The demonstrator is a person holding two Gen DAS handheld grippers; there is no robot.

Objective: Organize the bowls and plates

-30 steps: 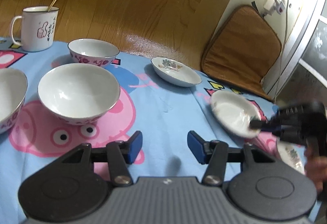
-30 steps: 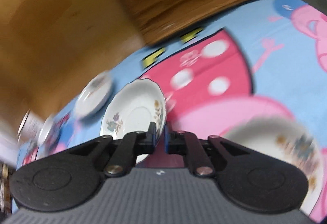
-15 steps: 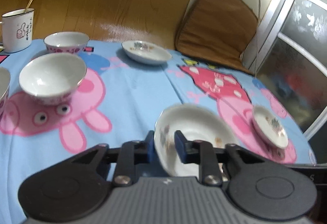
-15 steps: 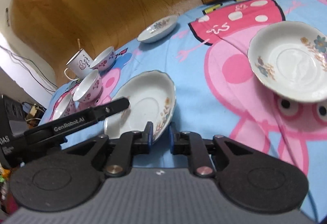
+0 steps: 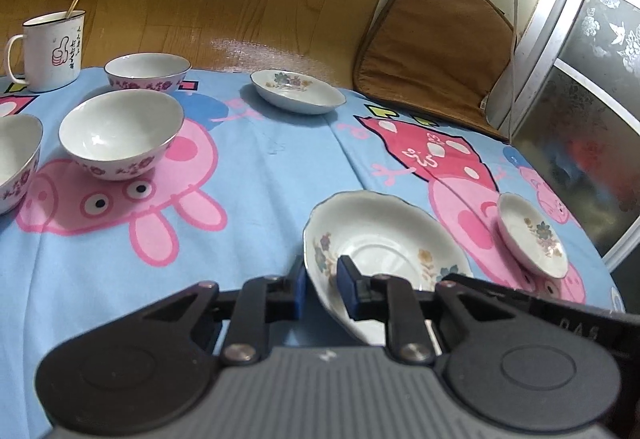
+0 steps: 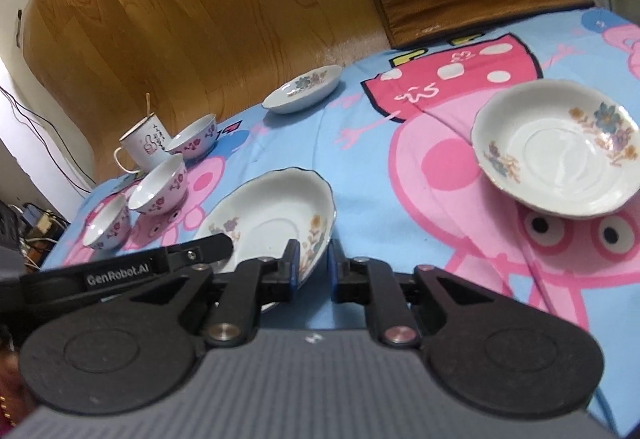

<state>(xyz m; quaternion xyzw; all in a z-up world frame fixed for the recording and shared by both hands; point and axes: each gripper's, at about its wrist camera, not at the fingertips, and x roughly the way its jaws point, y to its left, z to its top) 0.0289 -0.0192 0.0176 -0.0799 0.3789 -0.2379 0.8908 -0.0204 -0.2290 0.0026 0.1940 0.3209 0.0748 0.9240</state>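
A white floral plate is held above the cartoon tablecloth by both grippers. My left gripper is shut on its left rim. My right gripper is shut on its right rim, and the plate tilts between them. A second floral plate lies right of it, also in the left wrist view. A third plate sits at the far edge. Three floral bowls stand left: one, one behind, one at the edge.
A white mug with a spoon stands at the far left corner. A brown cushion leans against the wall behind the table. A glass door is at the right. The wooden floor lies beyond the table's far edge.
My left gripper swung right from the bowls and closed on the plate's left rim. My right gripper, still gripping the plate, steadied; both now hold it.
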